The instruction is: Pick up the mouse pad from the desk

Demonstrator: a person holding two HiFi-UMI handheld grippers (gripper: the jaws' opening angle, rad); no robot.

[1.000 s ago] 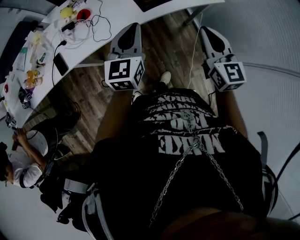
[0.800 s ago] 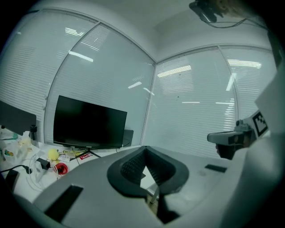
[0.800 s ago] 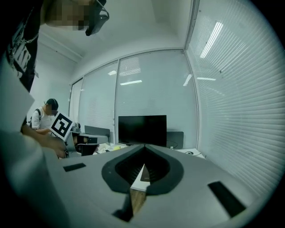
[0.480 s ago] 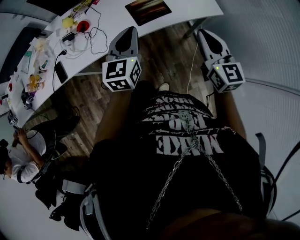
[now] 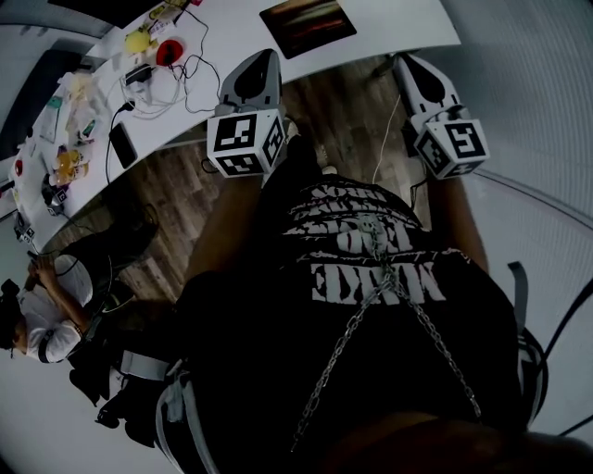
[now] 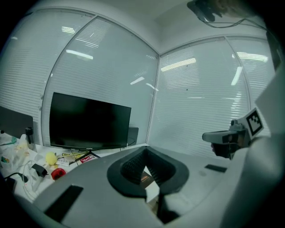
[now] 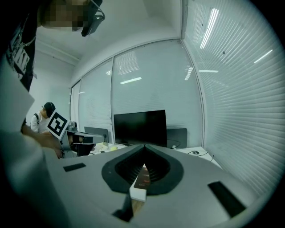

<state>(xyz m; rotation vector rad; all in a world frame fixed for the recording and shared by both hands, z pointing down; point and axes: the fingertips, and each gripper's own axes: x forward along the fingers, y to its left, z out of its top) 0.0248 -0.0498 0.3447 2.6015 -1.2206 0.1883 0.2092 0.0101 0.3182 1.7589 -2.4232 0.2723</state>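
Both clenched on nothing, left gripper [image 5: 262, 57] and right gripper [image 5: 406, 61] hang short of the desk [image 5: 398, 18], mouse pad [image 5: 308, 16] flat near its front edge; arriving shut, they'd likely shove it away.

left tool [image 5: 261, 57]: jaws pressed together, nothing gripped | right tool [image 5: 408, 63]: jaws pressed together, nothing gripped | both held forward side by side, well apart, nearly level
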